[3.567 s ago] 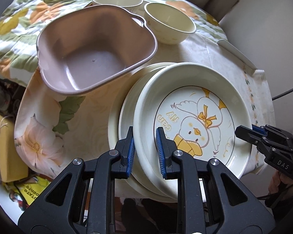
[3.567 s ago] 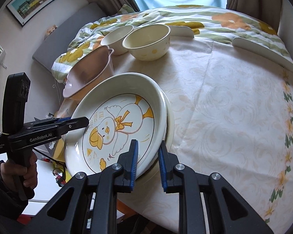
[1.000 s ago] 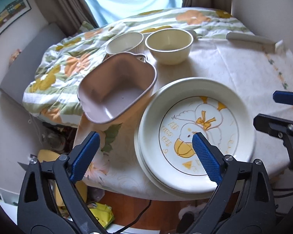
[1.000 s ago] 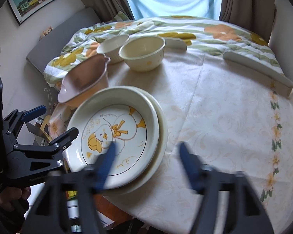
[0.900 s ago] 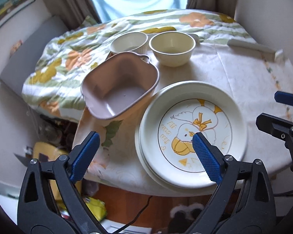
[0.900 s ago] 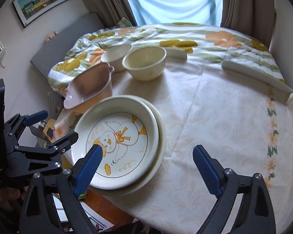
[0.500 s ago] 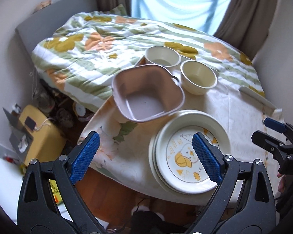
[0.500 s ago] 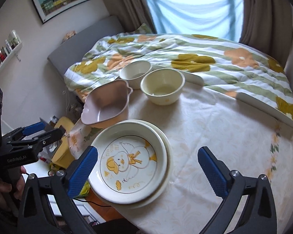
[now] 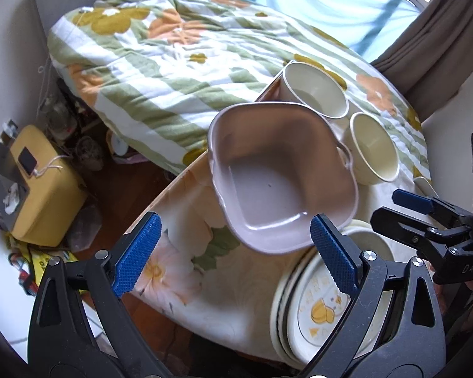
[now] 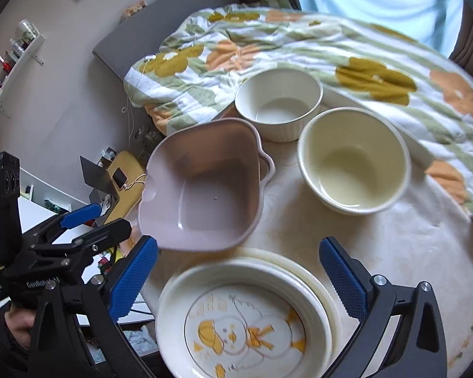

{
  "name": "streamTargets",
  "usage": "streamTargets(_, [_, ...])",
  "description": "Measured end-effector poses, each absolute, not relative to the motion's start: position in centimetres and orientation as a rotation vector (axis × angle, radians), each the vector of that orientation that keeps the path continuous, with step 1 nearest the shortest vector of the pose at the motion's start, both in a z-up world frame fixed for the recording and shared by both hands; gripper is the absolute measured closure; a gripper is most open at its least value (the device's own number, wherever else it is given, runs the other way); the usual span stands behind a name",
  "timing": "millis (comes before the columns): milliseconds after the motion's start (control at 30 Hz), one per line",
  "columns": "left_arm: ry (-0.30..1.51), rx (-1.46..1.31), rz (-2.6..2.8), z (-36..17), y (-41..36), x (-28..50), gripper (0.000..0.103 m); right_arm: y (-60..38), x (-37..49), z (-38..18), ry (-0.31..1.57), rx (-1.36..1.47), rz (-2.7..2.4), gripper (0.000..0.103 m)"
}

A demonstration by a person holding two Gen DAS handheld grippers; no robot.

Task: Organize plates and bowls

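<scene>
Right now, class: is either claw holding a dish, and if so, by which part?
Nothing is held. The left claw and the right claw are both open, above the pink bowl and duck plate.

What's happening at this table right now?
A person is sorting dishes with two handheld claws. Both the left claw and the right claw are open and holding nothing. The duck plate sits on top of a plate stack at the near table edge. Behind it sit a pink square bowl, a cream bowl and a white ribbed bowl, each separate, not nested. Both claws point toward the pink bowl.
</scene>
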State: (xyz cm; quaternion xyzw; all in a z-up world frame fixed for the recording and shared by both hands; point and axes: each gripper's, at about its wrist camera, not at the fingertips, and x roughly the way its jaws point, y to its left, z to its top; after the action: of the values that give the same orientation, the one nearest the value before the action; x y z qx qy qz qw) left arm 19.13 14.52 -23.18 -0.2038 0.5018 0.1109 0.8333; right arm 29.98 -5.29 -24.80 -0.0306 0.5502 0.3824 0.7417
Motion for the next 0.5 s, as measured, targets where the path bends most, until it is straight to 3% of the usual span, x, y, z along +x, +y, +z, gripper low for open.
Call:
streamTargets(167, [1.106,-0.465,0.212,-26.0,15.3,21.7,0.012,-2.9,31.9,-27.1,1.249,-0.085,0.862,0.004])
streamTargets(233, [1.125,-0.463,0.21,-26.9,15.3,22.6,0.024,-2.1,32.4,-27.8,1.264,-0.093,0.878,0.025])
streamTargets(333, [1.154,-0.475,0.2,-28.2,15.5,23.6,0.041,-1.5,32.9,-28.9,1.285,-0.093,0.877,0.048])
streamTargets(400, [1.17,-0.47,0.191,-28.9,15.4,24.1,0.061,-1.4,33.2,-29.4,1.29,-0.086,0.871,0.058])
streamTargets(433, [1.179,-0.465,0.189,-29.2,15.5,24.4,0.067,-1.4,33.3,-29.6,1.292,-0.083,0.868,0.069])
streamTargets(467, [1.189,-0.462,0.186,-29.5,15.5,24.6,0.081,-1.4,33.4,-29.7,1.288,-0.081,0.861,0.075])
streamTargets(500, [1.193,-0.457,0.192,-29.6,15.5,24.8,0.085,-1.4,33.5,-29.8,1.285,-0.084,0.851,0.078])
